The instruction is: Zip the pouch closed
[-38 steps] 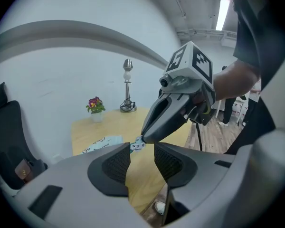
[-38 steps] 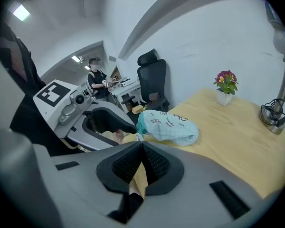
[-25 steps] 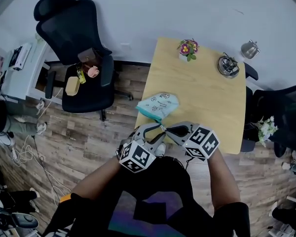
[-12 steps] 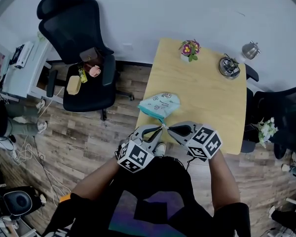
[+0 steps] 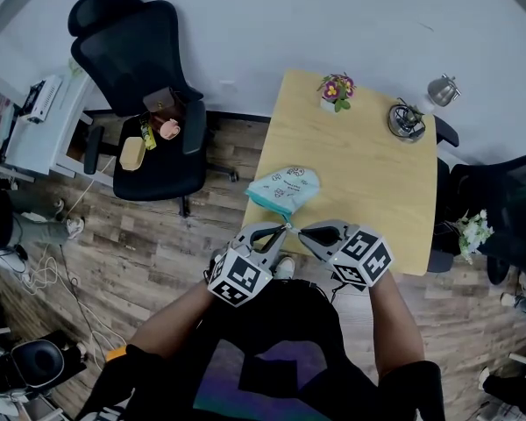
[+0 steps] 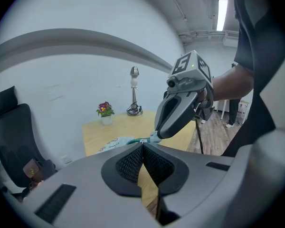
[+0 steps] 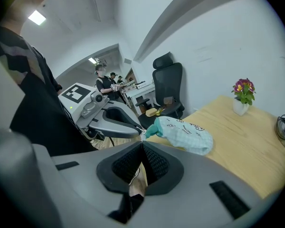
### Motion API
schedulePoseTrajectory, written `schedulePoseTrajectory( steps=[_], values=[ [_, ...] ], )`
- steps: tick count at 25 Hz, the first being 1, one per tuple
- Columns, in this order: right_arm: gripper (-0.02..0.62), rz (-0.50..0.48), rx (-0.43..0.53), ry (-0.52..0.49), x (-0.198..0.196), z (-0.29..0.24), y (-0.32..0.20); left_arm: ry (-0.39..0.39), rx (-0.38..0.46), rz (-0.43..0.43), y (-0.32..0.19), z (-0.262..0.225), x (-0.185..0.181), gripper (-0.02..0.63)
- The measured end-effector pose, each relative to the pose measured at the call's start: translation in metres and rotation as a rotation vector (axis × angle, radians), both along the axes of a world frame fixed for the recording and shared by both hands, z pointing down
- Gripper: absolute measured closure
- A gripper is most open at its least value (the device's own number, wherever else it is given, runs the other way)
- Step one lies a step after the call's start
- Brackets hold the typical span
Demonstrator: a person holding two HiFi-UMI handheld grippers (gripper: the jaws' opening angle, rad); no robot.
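A mint-green printed pouch [image 5: 286,188] lies at the near left edge of the wooden table [image 5: 368,174], its darker teal zipper end pointing toward me. Both grippers meet tip to tip at that end, just off the table edge. My left gripper [image 5: 283,229] has its jaws shut there, and my right gripper [image 5: 295,229] is shut beside it. In the right gripper view the pouch [image 7: 185,132] hangs just beyond the closed right gripper [image 7: 142,142], with a small white tab between the two tips. The left gripper view shows the left gripper [image 6: 142,144] closed with the pouch [image 6: 115,144] behind it. What each tip pinches is hidden.
A potted flower [image 5: 335,88], a dark wire bowl [image 5: 406,118] and a silver lamp [image 5: 443,88] stand at the table's far side. A black office chair [image 5: 145,103] with small items on its seat stands left of the table. Another dark chair [image 5: 500,204] is at the right.
The left gripper's jaws, wide open a second ago, have closed at the pouch's near end. The right gripper and the pouch have stayed where they were.
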State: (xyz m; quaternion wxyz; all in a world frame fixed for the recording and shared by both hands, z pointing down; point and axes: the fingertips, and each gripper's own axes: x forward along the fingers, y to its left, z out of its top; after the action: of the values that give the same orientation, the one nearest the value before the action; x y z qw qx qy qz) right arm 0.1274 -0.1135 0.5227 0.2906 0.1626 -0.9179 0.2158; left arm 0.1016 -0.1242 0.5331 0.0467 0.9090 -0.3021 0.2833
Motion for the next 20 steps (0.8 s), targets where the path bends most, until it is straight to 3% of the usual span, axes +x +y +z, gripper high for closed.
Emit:
schedulePoseTrajectory(
  steps=[5,12,16,20],
  values=[
    [0.577,0.040,0.009,0.014,0.011,0.002,-0.002,-0.020,-0.015,-0.058,-0.014,0.009,-0.015,0.597],
    [0.577,0.105,0.006,0.039,0.033,0.009,-0.002,-0.076,-0.090,-0.208,-0.052,0.038,-0.061,0.595],
    [0.577,0.141,-0.001,0.058,0.040,0.015,-0.001,-0.108,-0.117,-0.252,-0.065,0.052,-0.085,0.596],
    [0.577,0.167,0.000,0.078,0.043,0.023,0.000,-0.100,-0.140,-0.264,-0.067,0.059,-0.086,0.595]
  ],
)
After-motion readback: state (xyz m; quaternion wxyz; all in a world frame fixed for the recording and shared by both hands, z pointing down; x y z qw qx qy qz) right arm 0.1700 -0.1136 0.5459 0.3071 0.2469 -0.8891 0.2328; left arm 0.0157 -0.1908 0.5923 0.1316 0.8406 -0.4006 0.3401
